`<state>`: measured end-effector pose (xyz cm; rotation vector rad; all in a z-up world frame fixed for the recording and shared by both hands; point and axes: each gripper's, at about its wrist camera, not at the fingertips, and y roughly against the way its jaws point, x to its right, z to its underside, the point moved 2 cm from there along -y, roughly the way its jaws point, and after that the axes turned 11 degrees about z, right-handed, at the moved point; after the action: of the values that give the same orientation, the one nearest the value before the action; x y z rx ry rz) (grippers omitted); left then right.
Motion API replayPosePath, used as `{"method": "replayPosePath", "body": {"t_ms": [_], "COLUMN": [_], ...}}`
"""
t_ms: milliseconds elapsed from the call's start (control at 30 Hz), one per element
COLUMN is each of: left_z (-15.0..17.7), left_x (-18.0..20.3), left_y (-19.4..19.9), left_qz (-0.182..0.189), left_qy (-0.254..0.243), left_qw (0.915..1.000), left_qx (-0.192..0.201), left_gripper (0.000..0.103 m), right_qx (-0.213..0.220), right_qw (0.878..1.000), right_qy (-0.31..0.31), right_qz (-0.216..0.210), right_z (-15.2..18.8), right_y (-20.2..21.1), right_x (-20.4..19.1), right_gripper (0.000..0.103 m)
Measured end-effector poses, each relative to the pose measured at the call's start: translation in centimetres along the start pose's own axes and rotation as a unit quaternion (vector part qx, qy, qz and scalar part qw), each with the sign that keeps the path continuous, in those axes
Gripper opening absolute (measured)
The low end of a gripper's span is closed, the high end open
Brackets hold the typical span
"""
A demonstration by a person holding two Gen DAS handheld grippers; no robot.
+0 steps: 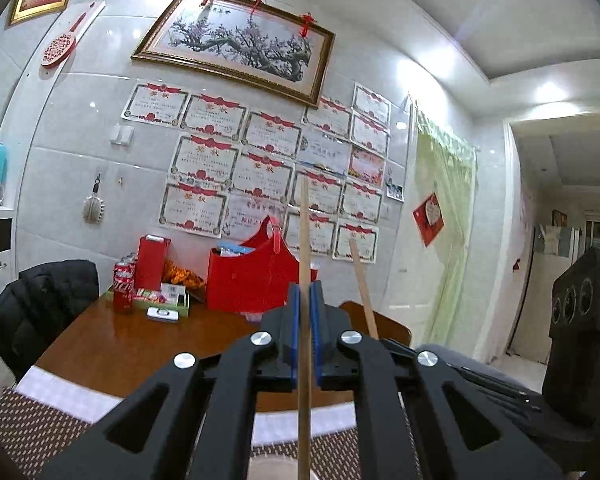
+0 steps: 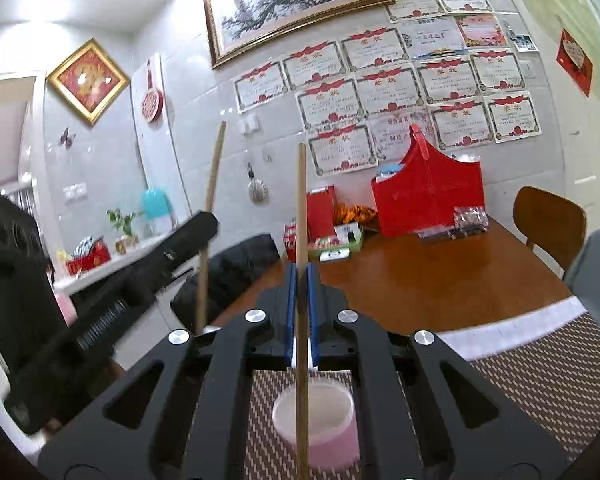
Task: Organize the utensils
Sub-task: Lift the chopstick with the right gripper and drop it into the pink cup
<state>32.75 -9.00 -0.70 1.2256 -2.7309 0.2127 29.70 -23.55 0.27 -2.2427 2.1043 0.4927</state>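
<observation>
left gripper (image 1: 305,292) – blue pads closed tight on 1 wooden chopstick (image 1: 304,240), held upright. right gripper (image 2: 301,276) – pads likewise closed on a second chopstick (image 2: 301,208), upright, its lower end inside the pink cup (image 2: 320,436). the cup stands on the woven placemat (image 2: 540,380) at the near edge of the brown table (image 2: 440,280).
</observation>
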Motion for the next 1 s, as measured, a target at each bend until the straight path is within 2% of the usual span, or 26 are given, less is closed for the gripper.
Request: {"method": "replayPosePath", "body": {"t_ms": [100, 267, 533, 733, 767, 800, 833, 867, 900, 933, 1000], "left_z": [0.8, 2.3, 5.8, 7.0, 7.1, 7.0, 7.0, 6.8, 6.4, 6.0, 5.3], "left_x": [-1.7, -4.4, -6.0, -6.2, -6.3, -6.3, -6.4, -6.6, -6.9, -7.2, -7.2], "left_y": [-2.0, -3.7, -4.7, -4.8, -4.8, -4.6, -4.4, -3.9, -3.1, -2.5, -1.4], "left_qz": [-0.003, 0.003, 0.004, -0.006, -0.009, -0.014, -0.019, -0.038, -0.045, -0.043, -0.051], "left_qy": [-0.002, 0.023, 0.034, 0.034, 0.035, 0.035, 0.035, 0.038, 0.045, 0.055, 0.058], "left_qw": [1.0000, 0.9997, 0.9993, 0.9990, 0.9989, 0.9985, 0.9983, 0.9977, 0.9973, 0.9971, 0.9966], "left_qx": [0.007, 0.005, -0.012, -0.027, -0.031, -0.039, -0.043, -0.041, -0.037, -0.031, -0.027], "left_gripper": [0.006, 0.006, 0.006, 0.006, 0.008, 0.021, 0.038, 0.044, 0.055, 0.071, 0.082], "right_qx": [0.009, 0.012, -0.008, -0.031, -0.035, -0.039, -0.040, -0.039, -0.034, -0.026, -0.018], "right_qw": [1.000, 0.999, 0.999, 0.998, 0.998, 0.998, 0.998, 0.998, 0.997, 0.996, 0.996], "right_qy": [-0.016, -0.030, -0.034, -0.027, -0.025, -0.023, -0.025, -0.032, -0.045, -0.059, -0.070], "right_qz": [0.005, 0.011, 0.029, 0.037, 0.039, 0.040, 0.043, 0.047, 0.051, 0.058, 0.060], "right_z": [-0.1, 0.6, 3.5, 4.8, 4.8, 4.8, 4.7, 4.4, 4.2, 3.9, 3.2], "right_y": [-2.6, -5.0, -7.1, -7.4, -7.3, -7.1, -6.8, -6.4, -5.8, -5.0, -3.7], "right_x": [0.3, 0.6, 1.5, 2.0, 1.9, 2.0, 2.2, 2.6, 3.2, 3.9, 4.8], "right_gripper": [0.006, 0.006, 0.006, 0.007, 0.007, 0.009, 0.018, 0.041, 0.066, 0.095, 0.098]}}
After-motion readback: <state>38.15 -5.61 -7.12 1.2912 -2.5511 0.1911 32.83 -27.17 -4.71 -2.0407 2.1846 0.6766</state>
